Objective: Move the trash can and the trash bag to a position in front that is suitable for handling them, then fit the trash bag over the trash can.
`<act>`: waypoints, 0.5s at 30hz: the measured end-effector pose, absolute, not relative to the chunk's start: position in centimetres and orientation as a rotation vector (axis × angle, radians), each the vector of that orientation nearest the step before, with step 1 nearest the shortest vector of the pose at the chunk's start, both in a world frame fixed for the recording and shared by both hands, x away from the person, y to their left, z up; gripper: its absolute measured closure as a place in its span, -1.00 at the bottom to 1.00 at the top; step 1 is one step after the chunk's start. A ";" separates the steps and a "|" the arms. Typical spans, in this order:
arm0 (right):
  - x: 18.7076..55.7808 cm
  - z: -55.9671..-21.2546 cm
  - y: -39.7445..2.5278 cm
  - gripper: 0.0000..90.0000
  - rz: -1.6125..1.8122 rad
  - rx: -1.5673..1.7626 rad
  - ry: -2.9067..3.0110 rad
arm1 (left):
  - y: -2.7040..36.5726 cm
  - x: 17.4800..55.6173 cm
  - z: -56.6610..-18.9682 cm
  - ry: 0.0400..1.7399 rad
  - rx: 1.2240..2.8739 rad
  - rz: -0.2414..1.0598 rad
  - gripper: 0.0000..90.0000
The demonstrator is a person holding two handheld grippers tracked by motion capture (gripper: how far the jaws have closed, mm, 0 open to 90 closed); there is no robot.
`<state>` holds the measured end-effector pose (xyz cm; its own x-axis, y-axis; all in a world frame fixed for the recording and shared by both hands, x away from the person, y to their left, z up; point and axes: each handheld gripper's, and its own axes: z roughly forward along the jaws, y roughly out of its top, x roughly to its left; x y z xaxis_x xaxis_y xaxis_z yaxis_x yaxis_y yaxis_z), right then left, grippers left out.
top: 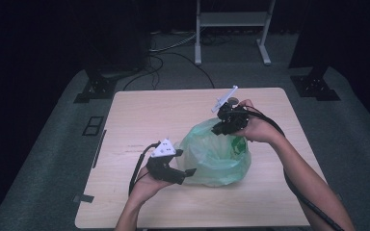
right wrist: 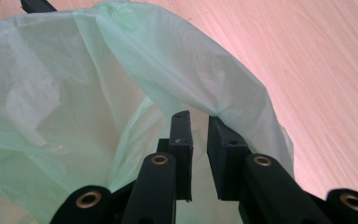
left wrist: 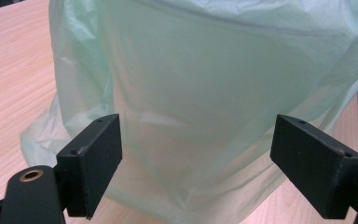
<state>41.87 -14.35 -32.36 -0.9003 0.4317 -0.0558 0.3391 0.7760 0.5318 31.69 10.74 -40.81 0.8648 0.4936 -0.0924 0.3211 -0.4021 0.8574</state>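
Right tongs (right wrist: 198,128) nearly closed, pinching the bag (top: 217,151) rim on its far side. Left tongs (left wrist: 196,158) wide, at the bag's near side.

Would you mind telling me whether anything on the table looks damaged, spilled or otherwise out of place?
Nothing stands out. The green plastic bag sits crumpled on the wooden table, with no tear or spill that I can see. The right gripper pinches its rim, while the left gripper is open beside it.
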 end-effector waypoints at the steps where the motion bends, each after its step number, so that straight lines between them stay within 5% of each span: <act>1: 41.9 -32.4 -14.4 0.78 0.783 0.614 2.791 | 10.8 31.7 -40.8 0.597 2.022 0.213 -0.66; 15: 39.4 -31.8 -13.3 0.64 0.826 0.458 2.869 | 11.0 31.7 -40.6 0.595 2.021 0.221 -0.66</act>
